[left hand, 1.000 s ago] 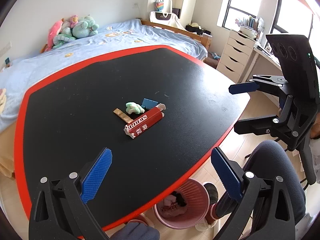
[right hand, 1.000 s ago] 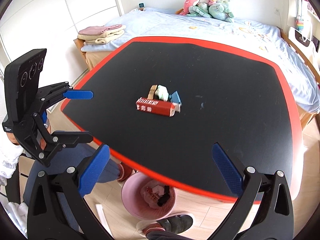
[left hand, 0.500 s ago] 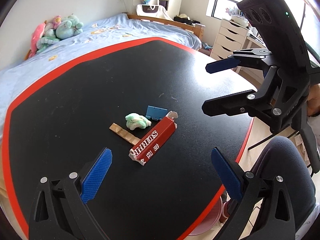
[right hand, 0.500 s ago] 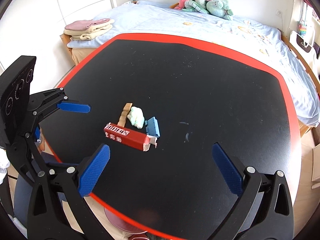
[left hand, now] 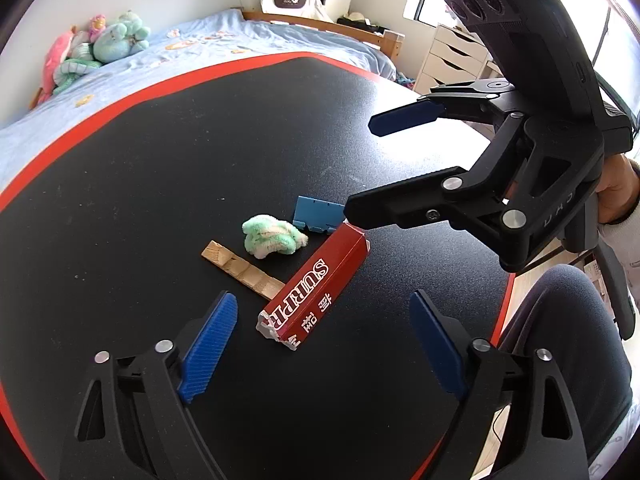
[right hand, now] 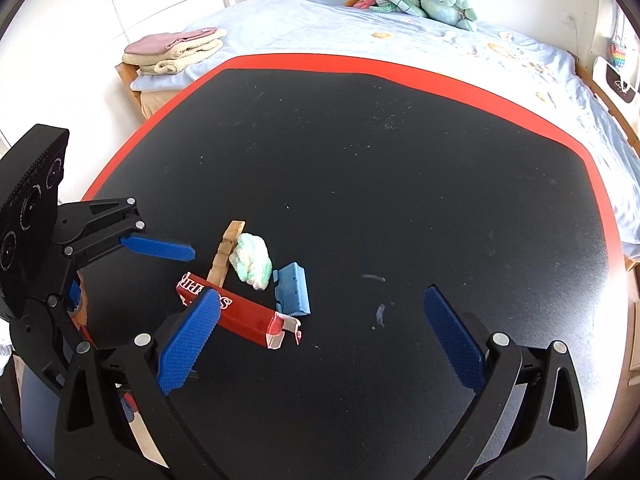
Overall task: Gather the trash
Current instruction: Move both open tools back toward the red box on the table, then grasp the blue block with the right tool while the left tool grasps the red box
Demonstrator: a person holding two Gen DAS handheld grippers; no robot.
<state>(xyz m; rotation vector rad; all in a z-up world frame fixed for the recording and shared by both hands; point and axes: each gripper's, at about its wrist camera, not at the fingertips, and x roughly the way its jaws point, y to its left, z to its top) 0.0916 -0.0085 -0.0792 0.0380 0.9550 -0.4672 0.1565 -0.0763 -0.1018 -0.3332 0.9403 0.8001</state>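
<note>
A small heap of trash lies on the black table (left hand: 160, 140): a red box (left hand: 316, 292) with white lettering, a green-and-white crumpled wad (left hand: 274, 236), a wooden strip (left hand: 240, 268) and a blue plastic piece (left hand: 318, 216). My left gripper (left hand: 322, 346) hovers over the box's near end. Its jaws are closing, with that end between them, and the pads do not touch it. My right gripper (right hand: 320, 340) is open over the box (right hand: 240, 312) from the other side. The wad (right hand: 252, 260) and blue piece (right hand: 294, 290) lie just ahead of it.
The table has a red rim (right hand: 400, 68) and a bed (right hand: 400, 32) runs along its far side with plush toys (left hand: 100, 44). Folded towels (right hand: 176, 48) and white drawers (left hand: 452, 60) stand nearby. A person's knee (left hand: 568, 320) is at the table's right edge.
Both grippers have come forward and down over the trash heap, which now looks much larger. The left jaws have narrowed a little. The pink bin has dropped out of view.
</note>
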